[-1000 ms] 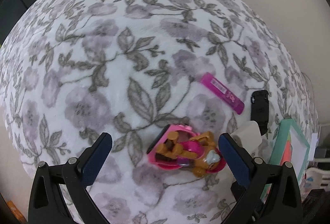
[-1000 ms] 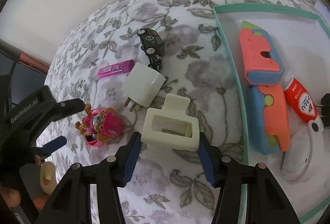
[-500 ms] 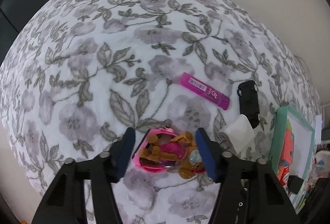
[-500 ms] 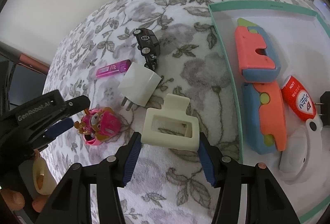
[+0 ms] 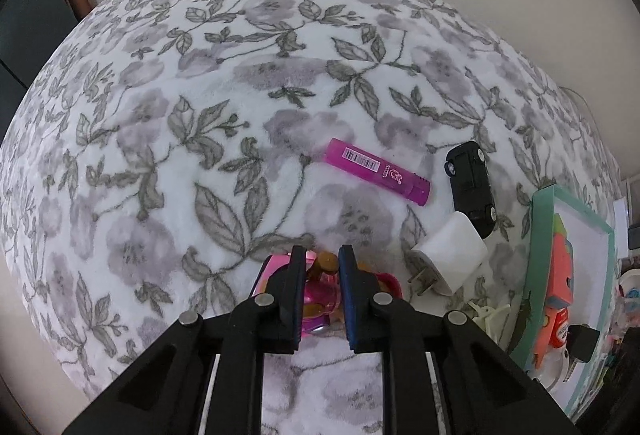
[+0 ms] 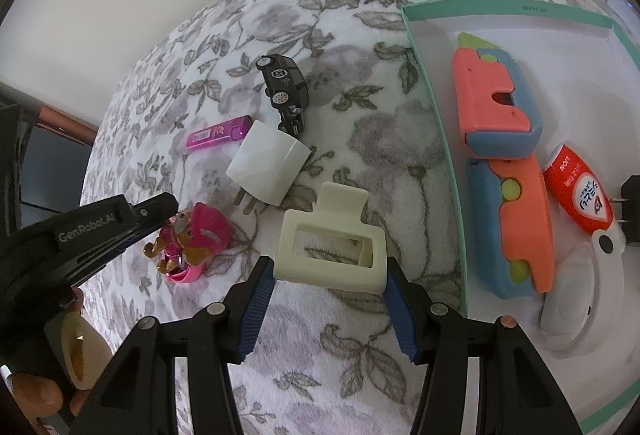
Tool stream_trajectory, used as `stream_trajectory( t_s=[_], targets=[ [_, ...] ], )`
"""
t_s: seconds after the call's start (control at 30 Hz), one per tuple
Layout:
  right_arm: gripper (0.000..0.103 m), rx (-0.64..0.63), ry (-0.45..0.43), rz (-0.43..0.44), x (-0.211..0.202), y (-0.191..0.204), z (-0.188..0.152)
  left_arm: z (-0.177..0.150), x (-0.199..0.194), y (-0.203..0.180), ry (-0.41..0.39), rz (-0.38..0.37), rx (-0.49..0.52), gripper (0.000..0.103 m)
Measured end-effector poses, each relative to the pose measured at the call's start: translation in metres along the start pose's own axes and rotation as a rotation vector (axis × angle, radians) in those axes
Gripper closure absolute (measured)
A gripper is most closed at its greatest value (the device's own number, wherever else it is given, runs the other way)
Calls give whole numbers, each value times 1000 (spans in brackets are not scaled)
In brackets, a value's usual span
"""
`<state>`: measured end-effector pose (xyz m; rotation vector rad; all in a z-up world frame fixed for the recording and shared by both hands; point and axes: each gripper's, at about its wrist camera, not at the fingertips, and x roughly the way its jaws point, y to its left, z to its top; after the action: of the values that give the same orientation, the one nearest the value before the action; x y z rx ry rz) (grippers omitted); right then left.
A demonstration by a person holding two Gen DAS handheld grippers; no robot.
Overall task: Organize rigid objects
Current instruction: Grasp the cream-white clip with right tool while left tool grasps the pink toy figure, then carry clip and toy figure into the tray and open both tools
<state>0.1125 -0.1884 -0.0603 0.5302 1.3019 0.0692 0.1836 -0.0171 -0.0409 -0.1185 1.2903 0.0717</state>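
So left gripper point(image 5: 319, 267) is pinching the pink toy point(image 6: 192, 239), right gripper point(image 6: 326, 275) clamps the cream clip point(image 6: 330, 237). Toy's lumpy, could twist loose.

Right gripper point(image 6: 326, 271): your jaws flank the cream clip point(image 6: 332, 239), touching both sides.
Left gripper point(image 6: 160, 213): at the pink toy point(image 6: 196, 239).
Tray point(image 6: 440, 139): holds foam blocks point(image 6: 496, 115).
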Motion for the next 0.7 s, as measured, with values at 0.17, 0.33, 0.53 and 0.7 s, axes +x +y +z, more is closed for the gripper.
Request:
stream_trajectory(
  t_s=[0.17,0.33,0.53,0.7],
  targets=[
    [46,1,-11,-3,-3,0,1,-4,-12,8,-29,1,0,88],
    [48,4,-34,4,-12,-2,4,-2,-23,12,-51,-11,-12,90],
    [51,1,-52,14,-21,-3,6,1,-40,13,-94,-21,-17,90],
    [51,0,-68,18,-27,-3,8,2,-57,14,-134,-31,-32,90]
  ],
)
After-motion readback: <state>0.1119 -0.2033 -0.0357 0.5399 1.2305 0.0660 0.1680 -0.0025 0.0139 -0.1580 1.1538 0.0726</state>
